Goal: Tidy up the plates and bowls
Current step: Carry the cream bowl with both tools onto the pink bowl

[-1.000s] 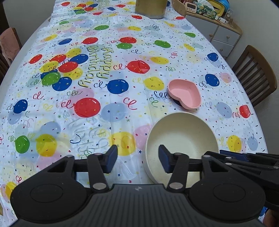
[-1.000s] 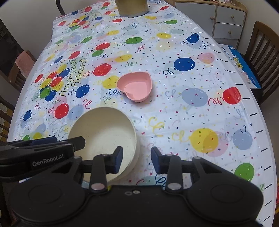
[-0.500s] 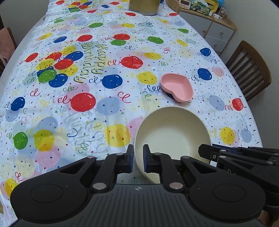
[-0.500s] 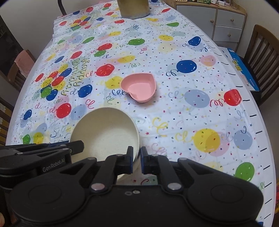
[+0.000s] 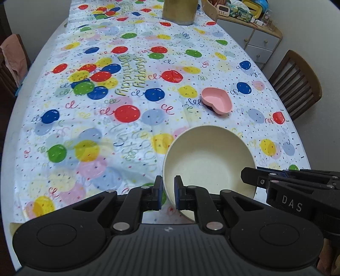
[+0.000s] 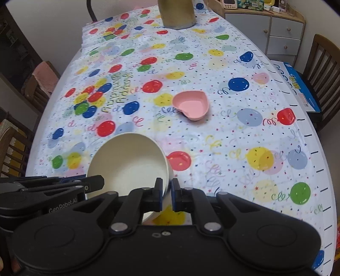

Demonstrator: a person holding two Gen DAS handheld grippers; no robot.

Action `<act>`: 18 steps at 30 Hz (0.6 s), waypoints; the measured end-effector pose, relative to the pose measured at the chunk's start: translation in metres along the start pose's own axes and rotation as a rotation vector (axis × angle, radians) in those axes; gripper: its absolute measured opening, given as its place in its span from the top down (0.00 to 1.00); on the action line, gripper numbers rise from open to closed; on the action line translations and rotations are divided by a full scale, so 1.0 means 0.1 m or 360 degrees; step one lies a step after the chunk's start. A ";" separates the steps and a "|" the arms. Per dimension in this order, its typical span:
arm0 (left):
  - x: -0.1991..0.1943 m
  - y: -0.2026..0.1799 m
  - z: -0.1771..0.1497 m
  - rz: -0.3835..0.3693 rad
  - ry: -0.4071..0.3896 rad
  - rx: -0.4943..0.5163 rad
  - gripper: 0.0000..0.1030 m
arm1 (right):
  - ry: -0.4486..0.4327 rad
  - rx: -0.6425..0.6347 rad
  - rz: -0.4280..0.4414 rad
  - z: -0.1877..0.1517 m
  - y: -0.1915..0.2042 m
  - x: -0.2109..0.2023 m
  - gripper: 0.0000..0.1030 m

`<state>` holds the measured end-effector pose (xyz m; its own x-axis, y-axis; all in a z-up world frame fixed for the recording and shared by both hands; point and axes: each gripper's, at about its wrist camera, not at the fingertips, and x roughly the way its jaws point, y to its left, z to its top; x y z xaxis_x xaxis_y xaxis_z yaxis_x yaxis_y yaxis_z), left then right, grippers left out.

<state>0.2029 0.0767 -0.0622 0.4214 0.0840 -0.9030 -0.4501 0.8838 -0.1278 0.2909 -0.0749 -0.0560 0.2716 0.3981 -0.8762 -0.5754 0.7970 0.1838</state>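
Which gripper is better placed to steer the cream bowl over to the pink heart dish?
Right, probably. Both the left gripper and right gripper clamp the cream bowl by opposite rims, but the pink heart dish sits toward the right gripper's side, beyond the bowl.

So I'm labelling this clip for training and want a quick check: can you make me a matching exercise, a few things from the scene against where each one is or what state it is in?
Things:
1. cream bowl
2. pink heart-shaped bowl
3. gold container
4. wooden chair

Places or states:
A. at the table's far end
B. beside the table
C. alone on the tablecloth
D. rim pinched by left gripper and right gripper

Pairs: 1-D, 2-C, 3-A, 4-B
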 end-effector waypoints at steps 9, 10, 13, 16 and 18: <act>-0.49 0.37 -0.36 0.0026 -0.0018 -0.0056 0.90 | -0.0023 -0.0067 0.0086 -0.25 0.42 -0.34 0.93; -0.55 0.41 -0.41 0.0035 -0.0022 -0.0063 0.90 | -0.0024 -0.0074 0.0096 -0.28 0.47 -0.36 0.93; -0.70 0.54 -0.55 0.0054 -0.0035 -0.0096 0.90 | -0.0026 -0.0104 0.0120 -0.38 0.63 -0.45 0.93; -0.80 0.68 -0.69 0.0074 -0.0029 -0.0128 0.90 | -0.0027 -0.0140 0.0146 -0.49 0.79 -0.52 0.93; -0.86 0.76 -0.78 0.0088 -0.0028 -0.0145 0.90 | -0.0018 -0.0162 0.0163 -0.57 0.90 -0.54 0.93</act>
<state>0.0711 0.1010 -0.0258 0.4070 0.1402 -0.9026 -0.5426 0.8320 -0.1154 0.1812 -0.0506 -0.0177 0.2157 0.4807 -0.8500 -0.6758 0.7018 0.2254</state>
